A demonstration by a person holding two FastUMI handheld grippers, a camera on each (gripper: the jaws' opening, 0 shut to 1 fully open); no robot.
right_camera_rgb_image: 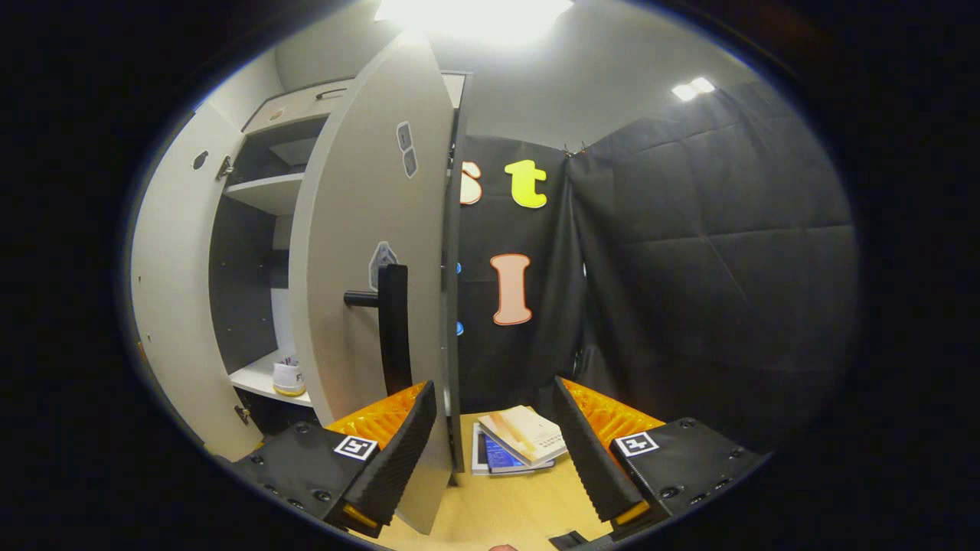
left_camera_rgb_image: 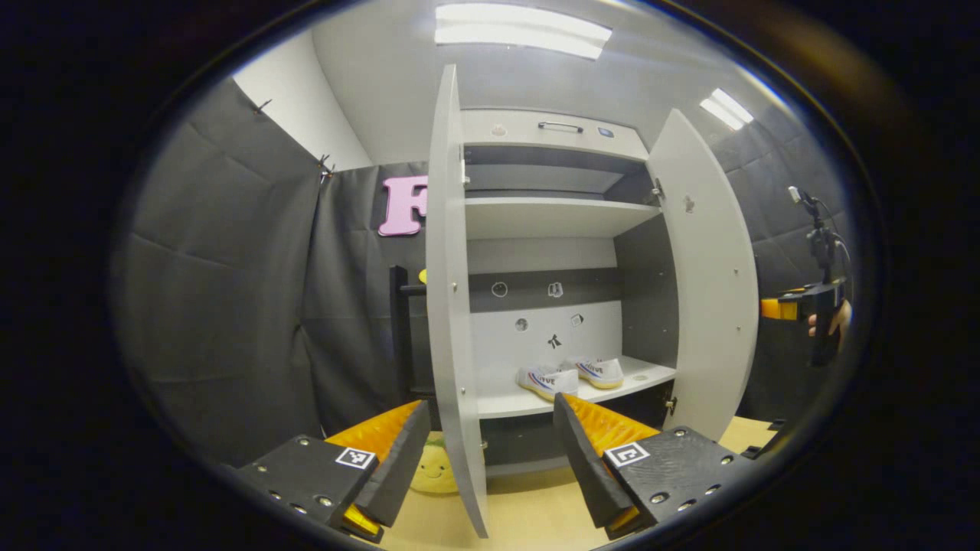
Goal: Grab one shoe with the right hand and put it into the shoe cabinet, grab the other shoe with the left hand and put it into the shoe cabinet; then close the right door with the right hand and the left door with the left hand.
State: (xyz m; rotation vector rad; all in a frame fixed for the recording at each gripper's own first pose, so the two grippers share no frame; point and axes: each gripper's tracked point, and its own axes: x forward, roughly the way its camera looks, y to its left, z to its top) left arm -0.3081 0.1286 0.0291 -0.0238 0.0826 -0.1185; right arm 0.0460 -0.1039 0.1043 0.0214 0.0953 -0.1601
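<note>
Ribbed pads line the left gripper, whose fingers stand wide apart with the edge of the left door running up between them, touching neither. Past that door the shoe cabinet stands open, and both shoes sit side by side on its lower shelf. A yellow plush toy lies on the table at the cabinet's foot.

In the right gripper view, the right gripper is likewise spread, empty, its left finger just beside the lower edge of the right door, near the black handle. One shoe shows on the shelf inside. Books lie on the table ahead. Seen from the left gripper view, that gripper hangs beyond the right door, held by a hand.
</note>
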